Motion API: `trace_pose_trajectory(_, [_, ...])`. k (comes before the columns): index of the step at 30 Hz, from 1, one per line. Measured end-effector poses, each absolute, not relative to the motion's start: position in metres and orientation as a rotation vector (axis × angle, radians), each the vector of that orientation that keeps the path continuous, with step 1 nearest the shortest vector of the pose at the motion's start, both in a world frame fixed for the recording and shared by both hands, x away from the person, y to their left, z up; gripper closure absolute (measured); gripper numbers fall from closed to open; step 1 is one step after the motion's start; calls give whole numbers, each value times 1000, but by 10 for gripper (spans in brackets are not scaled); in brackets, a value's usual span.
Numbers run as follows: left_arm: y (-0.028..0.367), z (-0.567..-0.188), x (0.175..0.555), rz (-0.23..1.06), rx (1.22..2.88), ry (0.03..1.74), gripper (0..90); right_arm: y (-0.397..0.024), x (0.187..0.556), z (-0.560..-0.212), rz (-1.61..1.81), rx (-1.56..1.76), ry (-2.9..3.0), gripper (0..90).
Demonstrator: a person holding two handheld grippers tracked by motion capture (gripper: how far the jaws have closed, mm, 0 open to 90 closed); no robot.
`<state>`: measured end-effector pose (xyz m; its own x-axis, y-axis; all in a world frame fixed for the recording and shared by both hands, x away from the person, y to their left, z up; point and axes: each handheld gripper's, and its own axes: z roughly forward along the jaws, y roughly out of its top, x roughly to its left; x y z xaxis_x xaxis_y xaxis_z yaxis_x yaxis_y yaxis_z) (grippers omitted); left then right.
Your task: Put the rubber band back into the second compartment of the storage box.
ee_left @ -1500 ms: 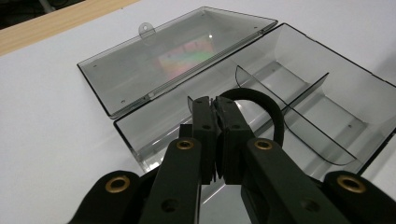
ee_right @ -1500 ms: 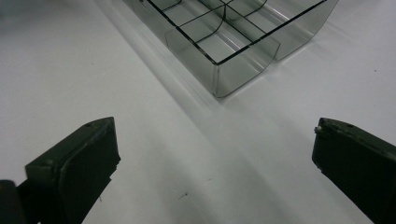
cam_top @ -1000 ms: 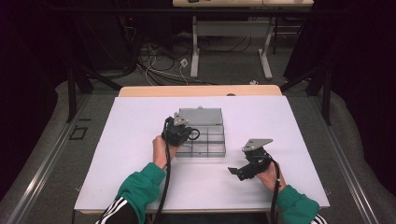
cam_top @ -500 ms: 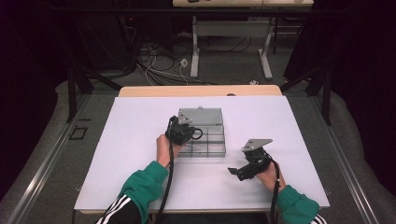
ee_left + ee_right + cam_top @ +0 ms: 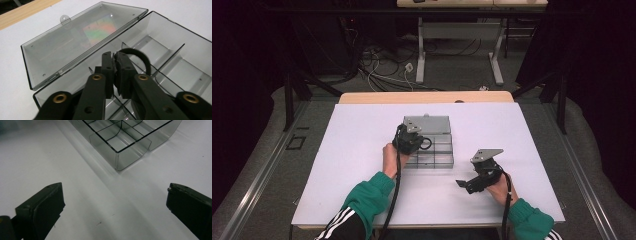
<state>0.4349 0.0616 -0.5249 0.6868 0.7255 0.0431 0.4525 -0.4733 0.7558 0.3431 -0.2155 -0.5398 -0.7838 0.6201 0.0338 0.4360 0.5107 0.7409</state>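
One black loop (image 5: pixel 140 56), pinched in the left gripper (image 5: pixel 115 72) over the open clear box (image 5: pixel 170 57), could snag a divider, while the right gripper (image 5: pixel 112 202) gapes wide over the counter (image 5: pixel 82 195).

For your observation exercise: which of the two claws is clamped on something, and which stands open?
The left claw is shut on a black loop above the compartment box; the right claw gapes open.

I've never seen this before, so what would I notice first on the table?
Most likely the clear grey plastic box in the middle of the white table, split into compartments, with its lid lying open behind it. Right over it, the left gripper pinches a black loop above the compartments. The right gripper waits with its jaws wide open over bare table near the box's corner.
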Motion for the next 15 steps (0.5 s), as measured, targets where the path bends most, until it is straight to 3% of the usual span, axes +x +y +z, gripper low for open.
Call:
trace_pose_trajectory(4, [62,-522,435,483,2151,904,721,-216,343,-539,1126,895,2530,13])
trace_pose_trajectory(9, [62,-519,436,466,2185,950,492,-216,342,-539,1124,894,2522,14])
trace_pose_trajectory(15, [61,-521,437,416,2253,972,339,-217,342,-538,1124,895,2528,15])
